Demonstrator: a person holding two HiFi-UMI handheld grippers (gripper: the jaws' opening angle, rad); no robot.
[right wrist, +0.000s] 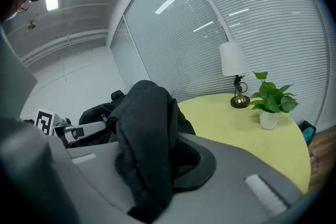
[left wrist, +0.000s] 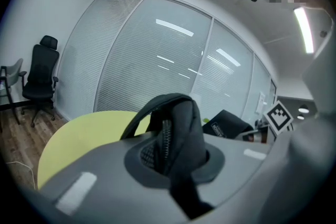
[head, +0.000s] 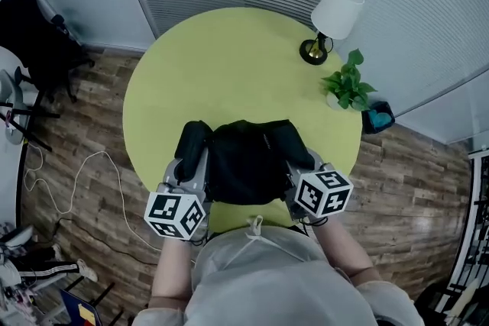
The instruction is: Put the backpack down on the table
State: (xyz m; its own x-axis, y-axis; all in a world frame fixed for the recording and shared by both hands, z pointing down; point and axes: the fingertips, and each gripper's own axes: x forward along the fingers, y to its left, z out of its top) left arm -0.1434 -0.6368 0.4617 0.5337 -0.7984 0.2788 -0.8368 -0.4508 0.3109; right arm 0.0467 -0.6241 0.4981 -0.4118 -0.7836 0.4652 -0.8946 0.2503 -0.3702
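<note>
Fingers of left gripper [left wrist: 176, 157] and right gripper [right wrist: 152, 165] clamp the backpack [head: 248, 160] (one per side). Yellow-green table [head: 229, 57] lies below.

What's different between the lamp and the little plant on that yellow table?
The lamp has a white shade on a brassy base; the plant has green leaves in a white pot. The lamp stands taller than the plant. Both stand upright near the table's right edge, apart from the backpack.

Matt black cloth backpack [head: 248, 160]; smooth matt yellow-green table [head: 229, 65].
</note>
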